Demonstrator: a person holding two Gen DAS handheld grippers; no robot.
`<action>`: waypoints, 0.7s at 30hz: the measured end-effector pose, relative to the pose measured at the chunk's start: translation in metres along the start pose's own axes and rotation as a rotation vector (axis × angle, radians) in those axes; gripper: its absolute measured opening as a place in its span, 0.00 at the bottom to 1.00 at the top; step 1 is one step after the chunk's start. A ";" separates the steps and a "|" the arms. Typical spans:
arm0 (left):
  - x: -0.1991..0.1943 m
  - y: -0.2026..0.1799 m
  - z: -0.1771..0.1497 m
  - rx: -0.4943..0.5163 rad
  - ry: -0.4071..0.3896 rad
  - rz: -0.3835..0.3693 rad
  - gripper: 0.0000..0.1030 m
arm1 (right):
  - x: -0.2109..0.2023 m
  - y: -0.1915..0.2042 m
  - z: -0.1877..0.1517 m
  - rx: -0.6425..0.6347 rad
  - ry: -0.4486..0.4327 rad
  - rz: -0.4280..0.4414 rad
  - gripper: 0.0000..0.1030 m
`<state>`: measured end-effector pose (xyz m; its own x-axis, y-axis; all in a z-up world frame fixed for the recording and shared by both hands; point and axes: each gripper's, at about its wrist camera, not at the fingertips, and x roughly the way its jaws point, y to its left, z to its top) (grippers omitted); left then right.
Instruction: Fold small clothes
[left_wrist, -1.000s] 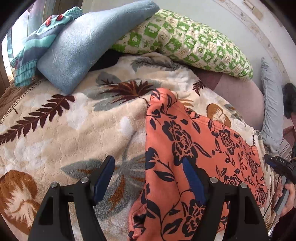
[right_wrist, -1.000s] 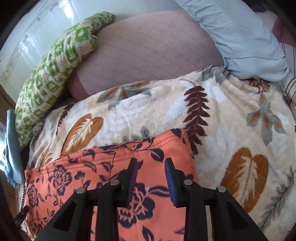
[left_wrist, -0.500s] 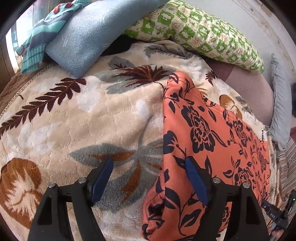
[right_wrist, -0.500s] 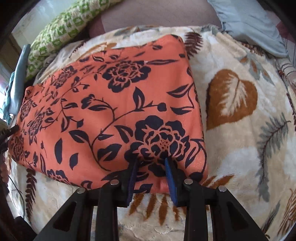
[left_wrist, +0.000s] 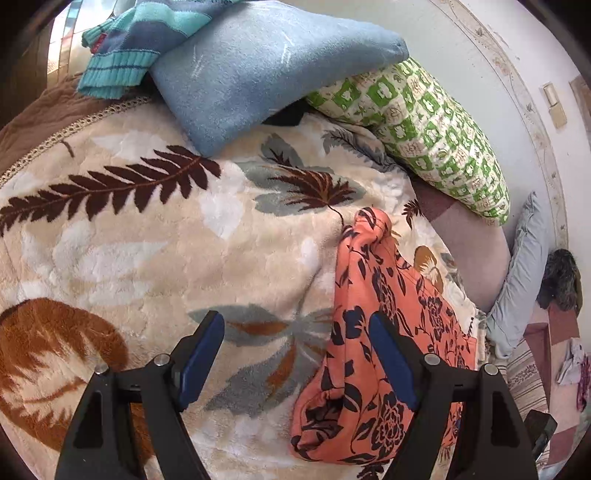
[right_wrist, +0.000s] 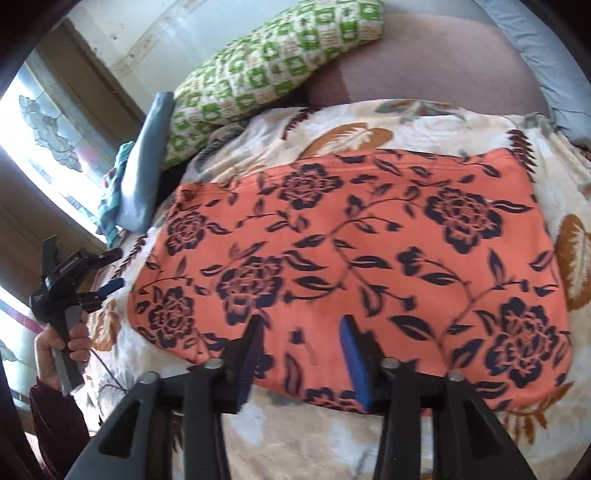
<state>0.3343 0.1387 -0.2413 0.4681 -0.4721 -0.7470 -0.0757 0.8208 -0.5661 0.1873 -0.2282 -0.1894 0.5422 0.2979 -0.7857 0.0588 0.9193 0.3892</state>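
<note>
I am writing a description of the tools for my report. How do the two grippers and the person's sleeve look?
Both the left gripper and the right gripper have black angular plastic frames with triangular cut-outs, silver round pins and blue ribbed pads on the fingers. The left one has a grey handle. The sleeve is dark maroon.

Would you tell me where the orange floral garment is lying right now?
In the right wrist view the orange floral garment lies flat on the leaf-patterned blanket, below the green checked pillow.
</note>
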 end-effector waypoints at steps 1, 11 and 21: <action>0.001 -0.001 -0.001 -0.002 0.006 -0.009 0.79 | 0.005 0.014 -0.001 -0.033 0.002 0.005 0.66; -0.010 0.015 0.005 -0.069 -0.010 -0.012 0.79 | 0.060 0.168 -0.045 -0.613 0.076 -0.166 0.66; -0.025 0.039 0.016 -0.116 -0.037 0.015 0.79 | 0.125 0.214 -0.064 -0.789 0.112 -0.350 0.67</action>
<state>0.3342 0.1876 -0.2393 0.4983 -0.4458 -0.7436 -0.1835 0.7840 -0.5930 0.2139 0.0221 -0.2348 0.5136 -0.0494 -0.8566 -0.4138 0.8603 -0.2977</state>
